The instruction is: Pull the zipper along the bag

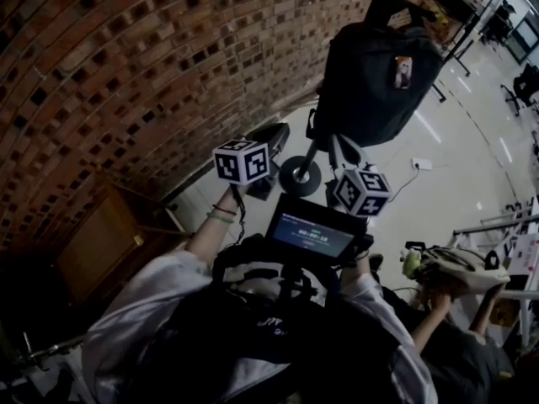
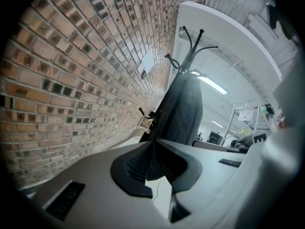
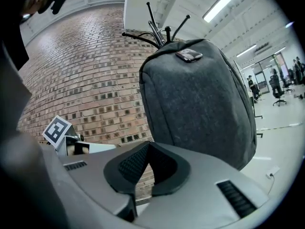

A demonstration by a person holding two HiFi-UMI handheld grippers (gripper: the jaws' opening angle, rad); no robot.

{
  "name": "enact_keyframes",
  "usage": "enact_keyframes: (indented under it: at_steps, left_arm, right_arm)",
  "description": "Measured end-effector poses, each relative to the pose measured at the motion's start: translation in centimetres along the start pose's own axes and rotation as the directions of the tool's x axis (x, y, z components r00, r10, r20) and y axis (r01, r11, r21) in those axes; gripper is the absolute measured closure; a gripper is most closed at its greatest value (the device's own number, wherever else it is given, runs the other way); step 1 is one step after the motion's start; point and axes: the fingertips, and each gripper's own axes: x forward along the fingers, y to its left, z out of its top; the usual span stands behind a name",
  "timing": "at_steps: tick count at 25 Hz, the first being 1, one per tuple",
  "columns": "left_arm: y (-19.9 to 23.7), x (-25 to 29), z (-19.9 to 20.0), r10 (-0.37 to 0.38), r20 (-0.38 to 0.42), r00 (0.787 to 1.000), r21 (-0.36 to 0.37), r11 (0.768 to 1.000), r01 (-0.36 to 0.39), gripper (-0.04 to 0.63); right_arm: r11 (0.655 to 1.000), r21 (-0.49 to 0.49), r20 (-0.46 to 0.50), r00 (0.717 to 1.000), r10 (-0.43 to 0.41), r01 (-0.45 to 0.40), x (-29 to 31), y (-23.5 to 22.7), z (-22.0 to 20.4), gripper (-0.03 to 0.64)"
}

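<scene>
Left gripper (image 2: pixel 153 144): jaws closed together, nothing between the pads; right gripper (image 3: pixel 148 147): same, jaws meeting, empty; both point roughly level at the bag and are well apart from it.

Task's thing: dark grey felt-like backpack (image 3: pixel 200 99), hanging upright from the hooks of a black metal coat stand (image 3: pixel 159 30), in front of a curved red brick wall (image 2: pixel 71 80); in the head view the backpack (image 1: pixel 375 78) is beyond both grippers. We can't make out the zipper slider in any view, nor whether the zip is open or shut; grippers clear of the bag fits a zip still to be pulled as well as one already pulled.

Risks, as we judge them: the backpack hangs free, so a pull on the zip with no hold on the fabric would swing it or rock the stand; a small pull tab could slip from the pads; closed jaws would only push the bag away.

Writing: small patch on the backpack's top (image 3: pixel 189 56), print unreadable; dark screen at the person's chest (image 1: pixel 313 232) shows pale text, too small to read; no brand legible.
</scene>
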Motion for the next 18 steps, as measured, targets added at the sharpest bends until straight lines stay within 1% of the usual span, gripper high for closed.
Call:
enact_keyframes:
  at_steps: [4, 18]
  left_arm:
    - [0.21, -0.16, 0.06, 0.004, 0.008, 1.0, -0.023, 1.0, -0.004, 0.574]
    - [0.54, -0.13, 0.2, 0.013, 0.004, 1.0, -0.045, 0.999, -0.013, 0.574]
  right_arm:
    - [1.0, -0.007, -0.006, 1.0, 0.003, -0.003, 0.12, 0.34, 0.13, 0.615]
    - [1.0, -0.013, -0.018, 1.0, -0.001, 0.001, 0.32, 0.0, 0.23, 0.615]
